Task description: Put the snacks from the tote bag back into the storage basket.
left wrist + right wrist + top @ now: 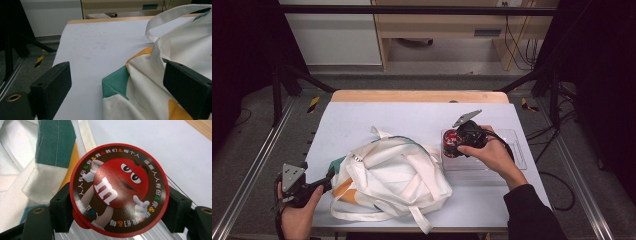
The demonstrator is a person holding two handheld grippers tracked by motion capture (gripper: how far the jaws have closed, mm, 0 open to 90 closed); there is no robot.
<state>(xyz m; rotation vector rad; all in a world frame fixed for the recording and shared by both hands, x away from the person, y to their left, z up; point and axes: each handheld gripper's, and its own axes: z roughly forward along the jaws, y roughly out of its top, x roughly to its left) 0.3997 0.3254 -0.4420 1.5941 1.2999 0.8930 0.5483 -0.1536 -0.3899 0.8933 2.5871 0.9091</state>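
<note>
Candy tub (pixel 119 200), the round red one with the cartoon lid, sits between the jaws of your right claw (pixel 119 202), above the clear plastic tray (pixel 517 150) at the right side of the desk (pixel 412 115). The jaws stand quite wide, and both black pads lie against the sides of the tub under the lid rim, so I judge the claw has it in a firm hold. You take it by the sides, I think, because the lid is broad and flat and gives nothing to grip from above.

Your left claw (pixel 117 87) is open. One jaw is over the bare desk and the other lies beside the cloth of the white tote bag (pixel 392 175); the teal and orange corner of the bag is between them, but the pads do not press it. It seems you keep this claw at the left edge of the bag to take the cloth and hold the bag open or steady.

The bag lies crumpled in the middle of the desk, just beside the tray. Its long straps (pixel 422 222) fall loose over the top and the front, and they may stand in the way if the tub must go inside
</note>
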